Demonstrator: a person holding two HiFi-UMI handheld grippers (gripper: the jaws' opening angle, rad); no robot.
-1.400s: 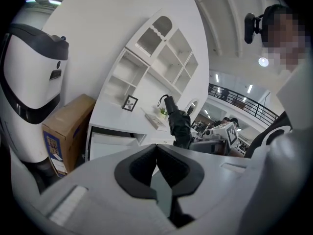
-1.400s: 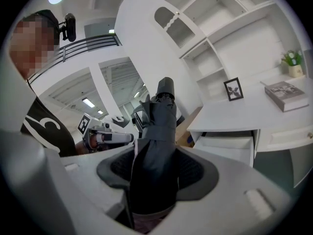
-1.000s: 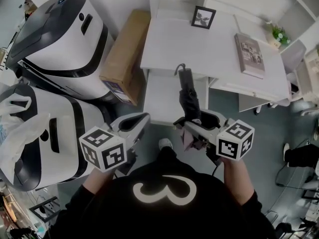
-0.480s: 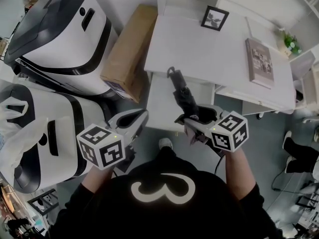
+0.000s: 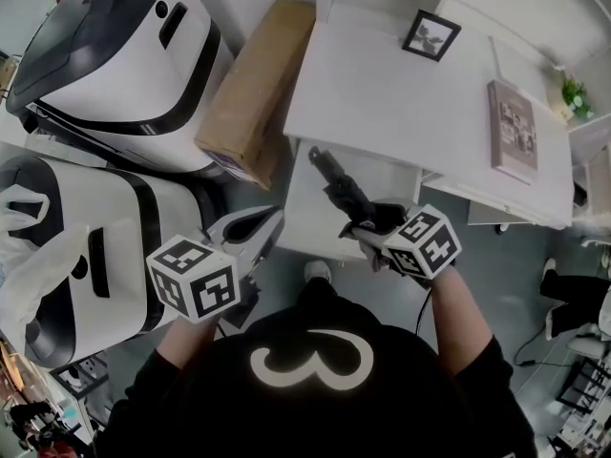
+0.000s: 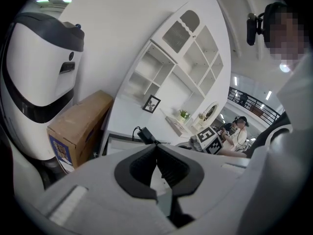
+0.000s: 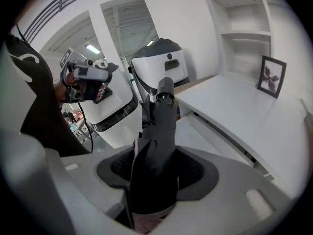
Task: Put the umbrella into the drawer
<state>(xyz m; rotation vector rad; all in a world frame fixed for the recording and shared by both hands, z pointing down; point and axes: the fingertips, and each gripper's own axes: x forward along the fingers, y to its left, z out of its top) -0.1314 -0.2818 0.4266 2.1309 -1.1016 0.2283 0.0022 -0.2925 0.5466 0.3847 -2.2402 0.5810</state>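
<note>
While clamped on umbrella, right gripper points down toward drawer.

My right gripper has its jaws pressed on the folded black umbrella, whose handle end points away from me. To the right lies the white desk with a framed picture, and the drawer is open beneath its near edge. At far left hangs the left gripper.

I am viewing a black umbrella, a white worktop, a brown cardboard box, and a white machine banded in black.
</note>
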